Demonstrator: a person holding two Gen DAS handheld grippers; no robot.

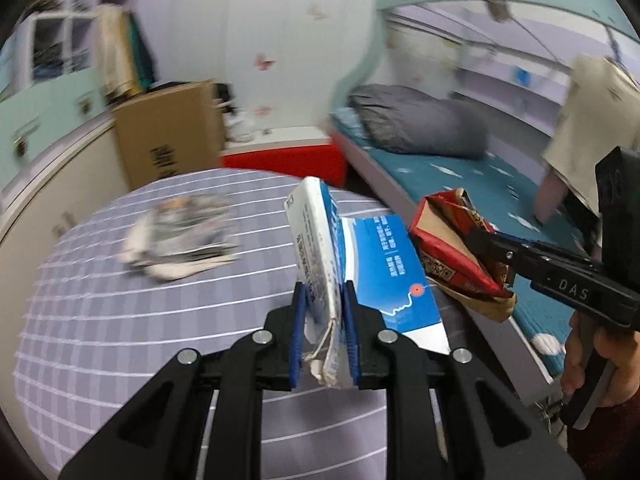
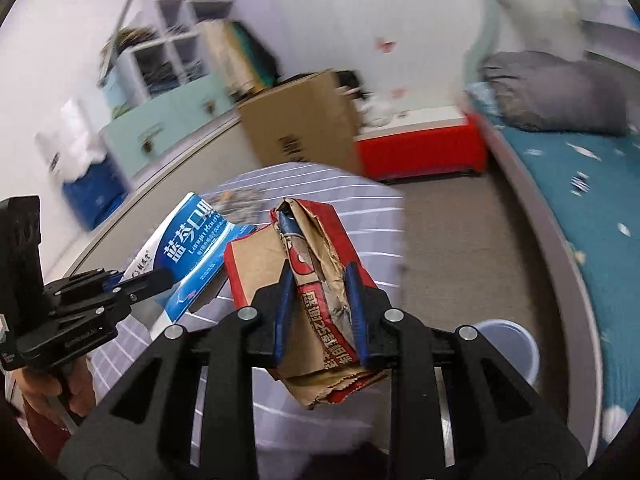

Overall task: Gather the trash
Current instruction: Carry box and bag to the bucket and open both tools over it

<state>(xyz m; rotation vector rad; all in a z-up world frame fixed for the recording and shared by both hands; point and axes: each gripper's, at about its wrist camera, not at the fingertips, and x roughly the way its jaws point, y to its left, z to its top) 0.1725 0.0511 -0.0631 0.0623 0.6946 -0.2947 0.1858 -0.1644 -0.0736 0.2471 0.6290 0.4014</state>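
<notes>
My left gripper (image 1: 323, 300) is shut on a flattened blue and white medicine box (image 1: 320, 240), held above the purple grid-patterned table (image 1: 120, 340). The box also shows in the right wrist view (image 2: 192, 252), with the left gripper (image 2: 160, 278) on it. My right gripper (image 2: 318, 280) is shut on a crumpled red and brown paper bag (image 2: 320, 280), held above the table's right edge. The bag also shows in the left wrist view (image 1: 448, 248), pinched by the right gripper (image 1: 486, 242). A crumpled grey and white wrapper (image 1: 180, 232) lies on the table, blurred.
A pale blue bin (image 2: 508, 344) stands on the floor below the right gripper. A cardboard box (image 1: 172, 136) and a red box (image 1: 288, 160) stand past the table. A bed with a teal sheet (image 1: 460, 184) and a grey pillow (image 1: 416, 120) runs along the right.
</notes>
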